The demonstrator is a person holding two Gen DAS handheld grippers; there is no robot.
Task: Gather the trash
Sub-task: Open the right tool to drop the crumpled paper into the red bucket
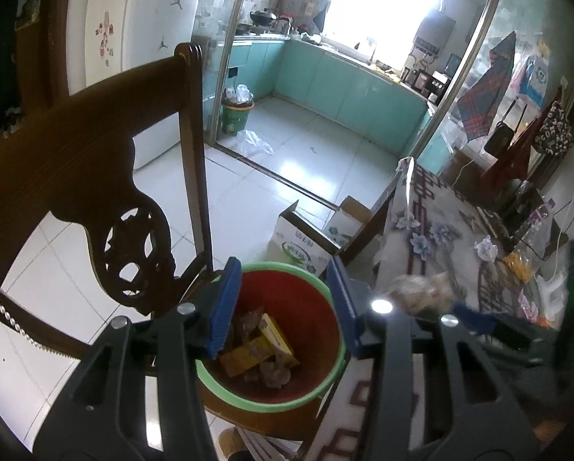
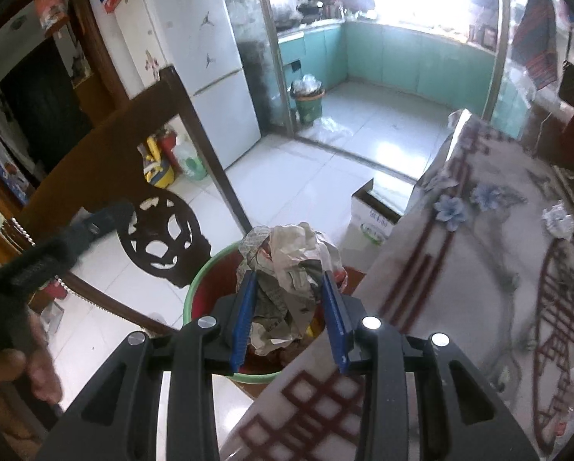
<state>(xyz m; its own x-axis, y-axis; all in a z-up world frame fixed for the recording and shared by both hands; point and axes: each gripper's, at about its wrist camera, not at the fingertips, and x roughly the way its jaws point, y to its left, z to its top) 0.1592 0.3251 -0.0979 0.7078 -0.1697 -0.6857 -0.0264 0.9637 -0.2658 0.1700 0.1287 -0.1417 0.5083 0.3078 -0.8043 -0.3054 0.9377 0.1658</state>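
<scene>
Trash collection is seen at the drop — a crumpled newspaper wad is clamped between the blue pads of the right gripper above the red bucket, which stands on a carved wooden chair beside the cloth-covered table. The left gripper is held apart and empty over the same bucket, where yellow cartons and brown scraps already lie. Release is judged to be called for next, the wad centred over the rim. At two o'clock on the table, another paper ball is left waiting.
</scene>
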